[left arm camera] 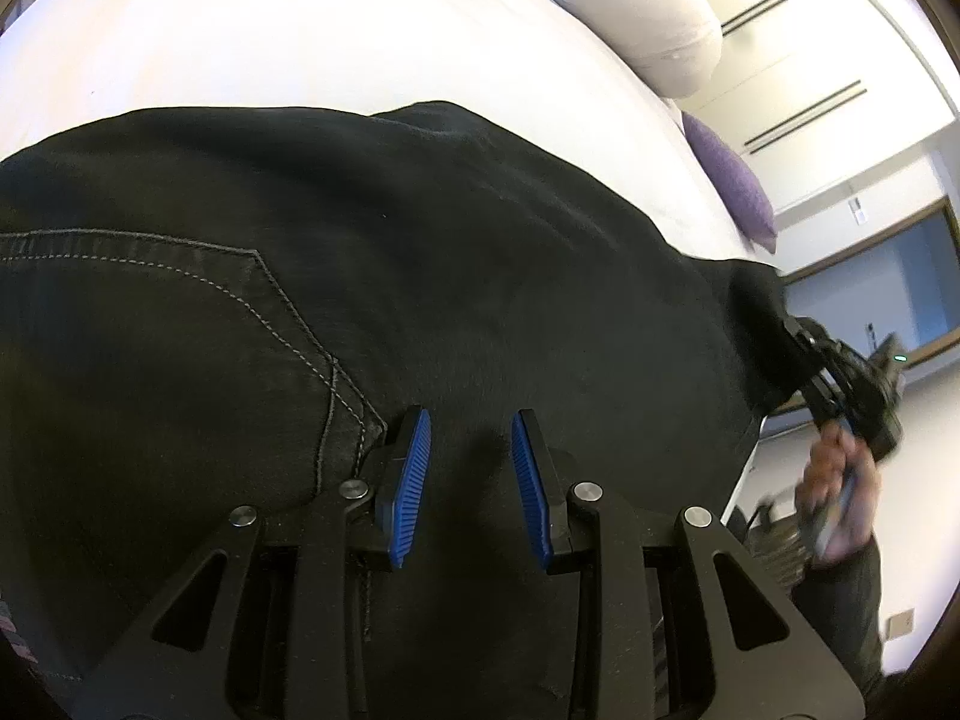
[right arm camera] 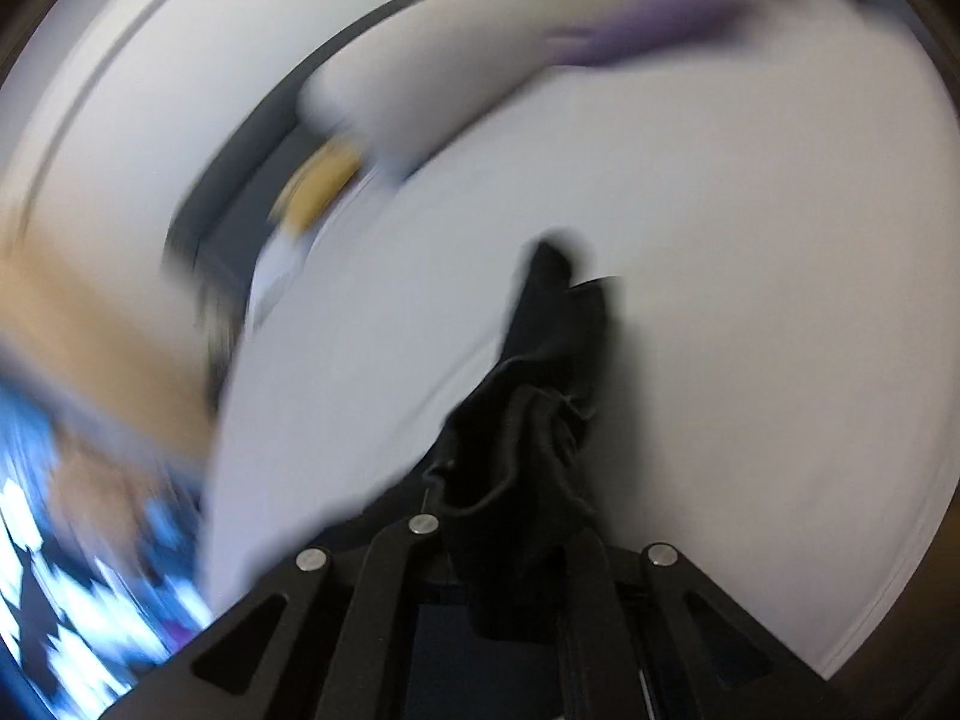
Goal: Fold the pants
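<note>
On the left wrist view, my left tool [left arm camera: 471, 480] sits with fingers apart over the black pants [left arm camera: 360, 276], spread across the white bed [left arm camera: 300, 36]. Their far end runs right, into the right tool [left arm camera: 807, 354].

On the right wrist view, blurred, that tool [right arm camera: 510, 540] is clamped on bunched cloth, above the bed.

A white bed [left arm camera: 300, 30] fills the upper half of the left wrist frame. At its far edge, upper right, lie a white bolster pillow [left arm camera: 666, 30] and a purple cushion [left arm camera: 735, 180]. Behind them stand cream wall panels [left arm camera: 840, 48] with dark slots, then a wood-framed window [left arm camera: 876, 276] (bluish glass) at right. Pale floor [left arm camera: 924, 510] shows lower right.
</note>
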A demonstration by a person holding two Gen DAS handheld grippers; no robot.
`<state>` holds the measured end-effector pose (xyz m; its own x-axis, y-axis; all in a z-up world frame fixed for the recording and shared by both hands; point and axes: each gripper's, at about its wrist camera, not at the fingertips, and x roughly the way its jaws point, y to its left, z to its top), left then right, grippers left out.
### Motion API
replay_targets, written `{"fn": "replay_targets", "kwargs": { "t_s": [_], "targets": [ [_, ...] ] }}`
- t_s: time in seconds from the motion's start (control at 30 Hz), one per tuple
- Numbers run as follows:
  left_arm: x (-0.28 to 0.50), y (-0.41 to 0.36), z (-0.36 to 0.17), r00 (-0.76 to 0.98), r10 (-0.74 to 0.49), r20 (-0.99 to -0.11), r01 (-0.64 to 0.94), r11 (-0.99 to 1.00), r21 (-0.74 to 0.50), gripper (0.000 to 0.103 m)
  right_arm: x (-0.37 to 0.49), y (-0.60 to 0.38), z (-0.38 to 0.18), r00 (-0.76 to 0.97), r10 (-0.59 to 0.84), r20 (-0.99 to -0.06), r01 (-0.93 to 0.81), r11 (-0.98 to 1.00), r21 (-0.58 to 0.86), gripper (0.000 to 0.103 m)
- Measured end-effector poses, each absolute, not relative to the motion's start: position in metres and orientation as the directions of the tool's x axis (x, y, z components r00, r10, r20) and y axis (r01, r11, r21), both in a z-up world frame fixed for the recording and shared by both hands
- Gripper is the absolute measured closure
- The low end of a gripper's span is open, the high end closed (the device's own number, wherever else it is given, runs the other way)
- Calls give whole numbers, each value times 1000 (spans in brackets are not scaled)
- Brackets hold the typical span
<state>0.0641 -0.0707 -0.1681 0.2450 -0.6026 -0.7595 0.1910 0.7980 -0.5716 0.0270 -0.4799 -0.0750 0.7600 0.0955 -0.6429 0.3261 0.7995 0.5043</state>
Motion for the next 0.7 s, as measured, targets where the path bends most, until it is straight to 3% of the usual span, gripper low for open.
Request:
{"fn": "replay_targets", "kwargs": {
  "t_s": [0.13, 0.2, 0.3, 0.37, 0.7],
  "targets": [
    [65, -61, -167, 245, -631, -736, 153, 775, -614, 72, 36, -341, -74, 679, 54, -732, 59, 990, 127, 98],
    [65, -57, -165, 239, -673, -700, 149, 737, -659, 45, 36, -295, -96, 633, 27, -773, -29, 1000, 11, 98],
    [64, -58, -157, 236, -706, -668, 162, 706, -689, 22, 38, -267, -131, 595, -58, -802, -47, 993, -107, 97],
    [65, -59, -155, 231, -722, -652, 159, 689, -707, 14, 34, -264, -132, 614, -82, -785, -51, 989, -142, 98],
    [93, -66, -159, 164, -842, -514, 40, 526, -850, 7, 12, -232, -98, 703, -132, -698, -64, 967, -247, 97]
  ]
}}
